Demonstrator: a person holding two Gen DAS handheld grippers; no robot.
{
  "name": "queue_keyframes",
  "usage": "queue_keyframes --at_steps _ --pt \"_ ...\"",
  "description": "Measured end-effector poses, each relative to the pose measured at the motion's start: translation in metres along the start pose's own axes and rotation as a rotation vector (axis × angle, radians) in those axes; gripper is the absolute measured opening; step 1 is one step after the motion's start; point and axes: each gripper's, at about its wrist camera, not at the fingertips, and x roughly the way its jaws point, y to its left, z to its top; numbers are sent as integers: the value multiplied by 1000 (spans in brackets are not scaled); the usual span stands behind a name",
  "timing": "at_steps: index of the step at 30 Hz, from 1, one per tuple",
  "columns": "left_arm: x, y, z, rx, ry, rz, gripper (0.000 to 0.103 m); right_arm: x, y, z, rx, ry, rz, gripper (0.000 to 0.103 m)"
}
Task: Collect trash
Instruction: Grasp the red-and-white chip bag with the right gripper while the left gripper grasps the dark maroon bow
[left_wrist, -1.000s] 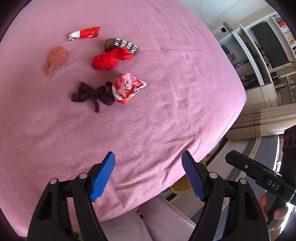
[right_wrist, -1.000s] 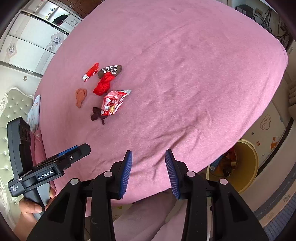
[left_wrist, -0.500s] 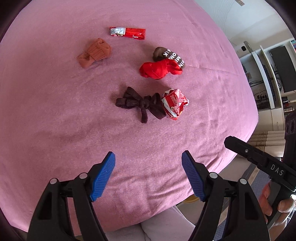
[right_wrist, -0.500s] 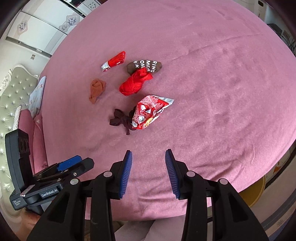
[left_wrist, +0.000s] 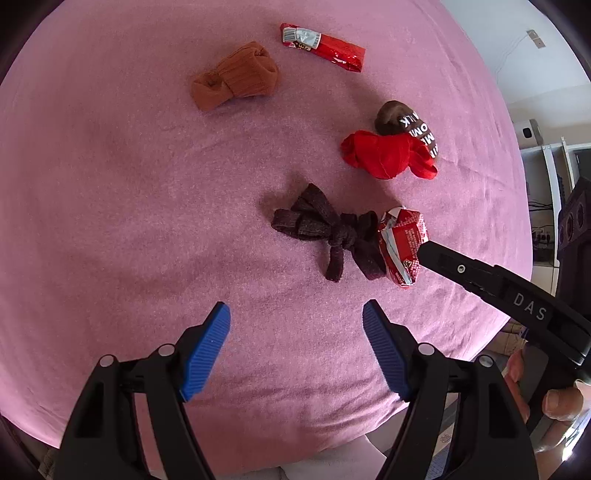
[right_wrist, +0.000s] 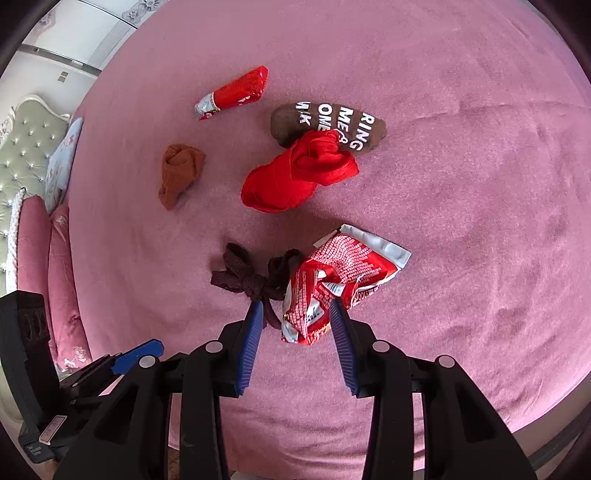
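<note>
Both tongs gape empty, right tongs (right_wrist: 297, 314) straddling a red wrapper (right_wrist: 334, 282); brown sock (right_wrist: 327, 127) reads "RING ME".

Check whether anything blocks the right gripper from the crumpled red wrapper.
Nothing lies between: the right gripper is open over the wrapper's near end. The knotted dark sock touches the wrapper's left side, beside one finger.

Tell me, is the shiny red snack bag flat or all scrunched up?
Scrunched up. The red snack bag is creased and folded over itself, one silver corner sticking out, lying against the knotted dark sock on the pink bedspread.
</note>
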Motion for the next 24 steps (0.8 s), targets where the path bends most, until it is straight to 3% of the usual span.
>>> queue_keyframes --at_steps 5,7,11,24 --pt "14 0 12 -6 28 7 74 20 -5 10 19 44 -6 37" --pt "19 -1 16 -13 38 2 74 28 -8 12 22 70 -6 19" --pt "28 -7 24 -9 50 -2 74 29 -15 14 21 63 -13 8" --pt "66 -28 51 -37 114 -34 74 -1 -41 13 1 27 40 6"
